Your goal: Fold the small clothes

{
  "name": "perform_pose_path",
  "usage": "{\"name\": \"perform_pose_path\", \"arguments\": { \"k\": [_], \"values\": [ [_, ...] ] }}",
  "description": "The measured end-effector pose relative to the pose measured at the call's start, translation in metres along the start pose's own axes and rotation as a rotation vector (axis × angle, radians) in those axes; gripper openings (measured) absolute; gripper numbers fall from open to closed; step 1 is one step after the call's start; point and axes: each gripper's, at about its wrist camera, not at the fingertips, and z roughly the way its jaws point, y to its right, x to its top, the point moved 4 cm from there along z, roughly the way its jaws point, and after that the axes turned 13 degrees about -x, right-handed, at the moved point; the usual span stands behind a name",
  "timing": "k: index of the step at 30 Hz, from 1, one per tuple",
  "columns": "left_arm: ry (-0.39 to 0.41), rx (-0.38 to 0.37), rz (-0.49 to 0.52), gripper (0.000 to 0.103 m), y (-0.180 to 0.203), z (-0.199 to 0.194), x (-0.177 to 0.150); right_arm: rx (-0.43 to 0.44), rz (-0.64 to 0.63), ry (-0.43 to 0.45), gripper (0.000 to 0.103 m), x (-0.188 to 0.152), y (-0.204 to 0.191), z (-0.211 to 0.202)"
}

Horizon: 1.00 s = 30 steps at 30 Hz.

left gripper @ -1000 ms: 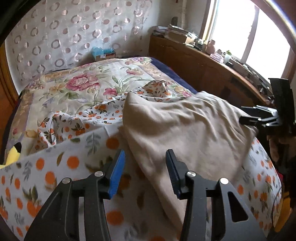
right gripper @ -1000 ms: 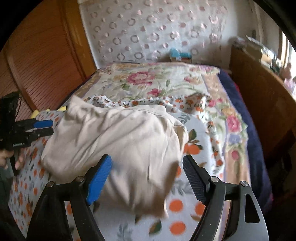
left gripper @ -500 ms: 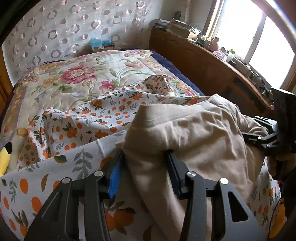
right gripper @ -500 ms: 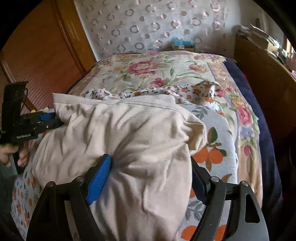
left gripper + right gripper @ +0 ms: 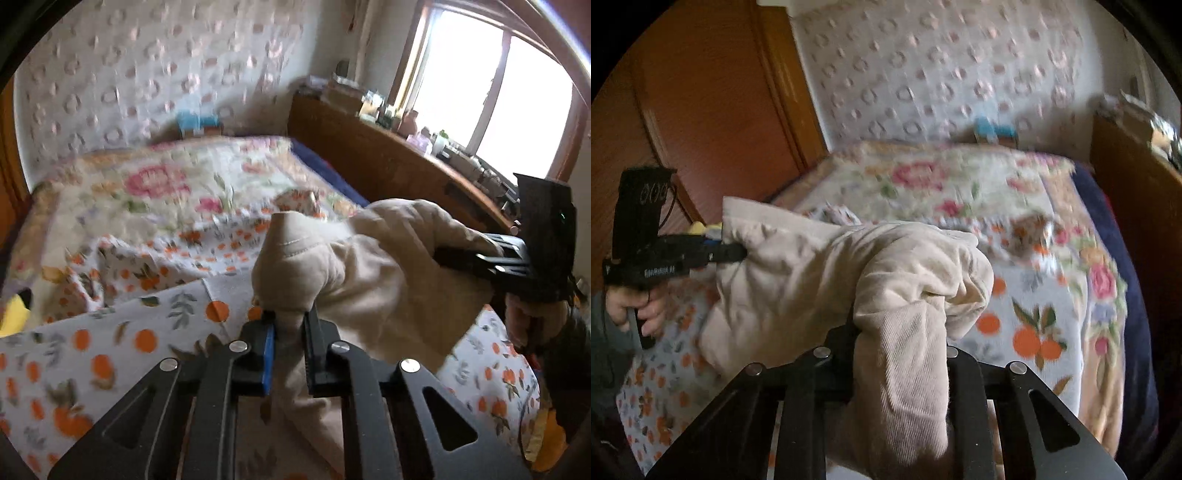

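A beige garment [image 5: 373,280] hangs stretched between my two grippers above the bed. My left gripper [image 5: 288,347] is shut on one bunched edge of it. It also shows at the left of the right wrist view [image 5: 738,251]. My right gripper [image 5: 897,343] is shut on the other end of the beige garment [image 5: 820,280], and cloth drapes over its fingers and hides them. The right gripper also shows at the right of the left wrist view [image 5: 443,254], pinching the cloth.
An orange-print sheet [image 5: 122,332] lies crumpled over a floral quilt [image 5: 159,181] on the bed. A wooden ledge with clutter [image 5: 402,147] runs under the window at right. A wooden wardrobe [image 5: 694,110] stands at left. A blue box [image 5: 197,122] sits by the headboard.
Both grippers closed on the beige garment and lifted it off the bed. The cloth now bunches between them instead of lying flat.
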Motion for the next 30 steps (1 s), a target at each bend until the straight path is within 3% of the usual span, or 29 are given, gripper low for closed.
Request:
{"name": "perform_pose_path", "arguments": {
  "k": [4, 8, 11, 18, 23, 27, 30],
  "values": [
    [0.098, 0.036, 0.031, 0.013, 0.012, -0.056, -0.001, 0.022, -0.089, 0.062, 0.023, 0.024, -0.034, -0.015],
    [0.185, 0.097, 0.005, 0.013, 0.0, -0.117, -0.015, 0.077, -0.176, 0.102, 0.023, 0.046, -0.075, -0.014],
    [0.192, 0.178, -0.015, 0.013, -0.019, -0.148, -0.036, 0.145, -0.262, 0.117, 0.023, 0.062, -0.121, -0.004],
    [0.26, 0.352, -0.175, 0.013, -0.085, -0.218, -0.101, 0.272, -0.479, 0.113, 0.023, 0.097, -0.243, 0.053],
    [0.26, 0.408, -0.282, 0.013, -0.123, -0.229, -0.132, 0.341, -0.586, 0.113, 0.023, 0.123, -0.313, 0.098],
    [0.274, 0.428, -0.333, 0.013, -0.14, -0.23, -0.151, 0.355, -0.67, 0.105, 0.023, 0.14, -0.336, 0.152],
    [0.297, 0.436, -0.366, 0.013, -0.149, -0.232, -0.161, 0.39, -0.667, 0.086, 0.023, 0.149, -0.355, 0.171]
  ]
}}
